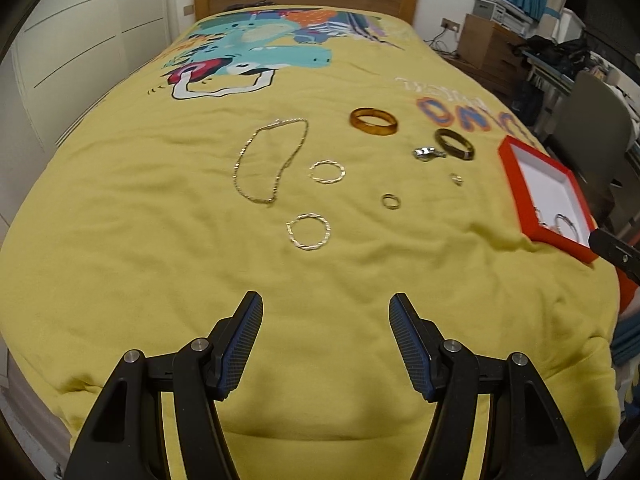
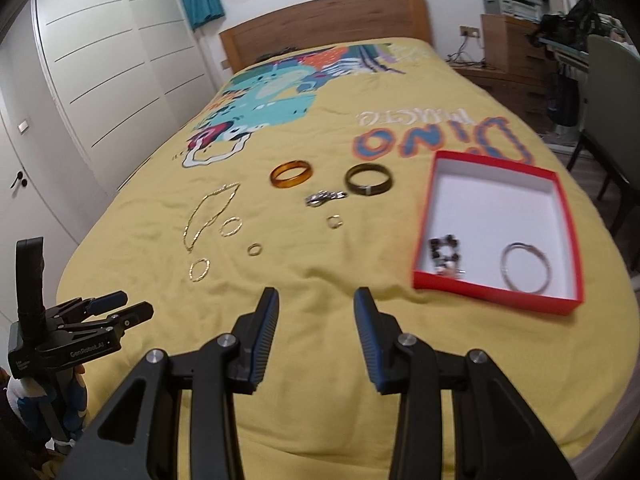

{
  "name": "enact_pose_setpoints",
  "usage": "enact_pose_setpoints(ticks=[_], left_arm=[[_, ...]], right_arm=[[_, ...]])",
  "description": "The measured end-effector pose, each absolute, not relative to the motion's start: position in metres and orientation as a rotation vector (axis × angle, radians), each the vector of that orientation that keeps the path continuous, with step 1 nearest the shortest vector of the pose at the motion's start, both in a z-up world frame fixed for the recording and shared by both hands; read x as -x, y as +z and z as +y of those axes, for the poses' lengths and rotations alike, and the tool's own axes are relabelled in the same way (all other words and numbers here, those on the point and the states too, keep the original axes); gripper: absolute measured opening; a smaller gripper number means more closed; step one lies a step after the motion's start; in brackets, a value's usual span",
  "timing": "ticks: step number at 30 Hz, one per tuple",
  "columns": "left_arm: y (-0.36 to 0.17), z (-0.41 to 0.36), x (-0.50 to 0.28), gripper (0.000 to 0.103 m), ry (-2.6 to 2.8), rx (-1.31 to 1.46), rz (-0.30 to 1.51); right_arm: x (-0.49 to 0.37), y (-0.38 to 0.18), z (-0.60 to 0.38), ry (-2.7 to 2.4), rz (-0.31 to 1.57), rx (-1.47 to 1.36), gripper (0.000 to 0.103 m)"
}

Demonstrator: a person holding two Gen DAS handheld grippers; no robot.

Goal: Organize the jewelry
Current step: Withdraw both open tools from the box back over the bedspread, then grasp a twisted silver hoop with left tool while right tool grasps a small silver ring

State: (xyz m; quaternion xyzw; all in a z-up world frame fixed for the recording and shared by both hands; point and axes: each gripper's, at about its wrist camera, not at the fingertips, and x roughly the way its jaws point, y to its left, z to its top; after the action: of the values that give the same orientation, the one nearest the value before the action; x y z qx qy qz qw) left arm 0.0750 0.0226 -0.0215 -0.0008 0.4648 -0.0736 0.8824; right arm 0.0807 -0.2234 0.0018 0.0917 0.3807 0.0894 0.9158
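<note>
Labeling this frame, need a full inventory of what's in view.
bedspread: 1, yellow, dinosaur print
red box: 1, white inside, right side
beaded bracelet: 1, dark, in box
thin bangle: 1, silver, in box
amber bangle: 1, bedspread
dark bangle: 1, bedspread
chain necklace: 1, gold, left
twisted hoops: 2, gold
small rings: 2
silver piece: 1
headboard: 1, wooden
left gripper: open, empty
right gripper: open, empty

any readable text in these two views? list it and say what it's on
"DINO", upside down to the camera: big orange-and-blue print on the yellow bedspread.
White line of print beside it: too blurred to read.
"GenRobot.AI": side of the left gripper.
Small label on that gripper's body: too small to read.
</note>
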Motion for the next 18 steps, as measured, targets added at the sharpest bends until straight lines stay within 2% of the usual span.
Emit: enact_pose_setpoints(ticks=[18], left_arm=[[-0.084, 0.038, -0.167, 0.065, -0.17, 0.005, 1.083]], right_arm=[[-0.187, -0.053, -0.152, 0.307, 0.933, -0.143, 0.037]])
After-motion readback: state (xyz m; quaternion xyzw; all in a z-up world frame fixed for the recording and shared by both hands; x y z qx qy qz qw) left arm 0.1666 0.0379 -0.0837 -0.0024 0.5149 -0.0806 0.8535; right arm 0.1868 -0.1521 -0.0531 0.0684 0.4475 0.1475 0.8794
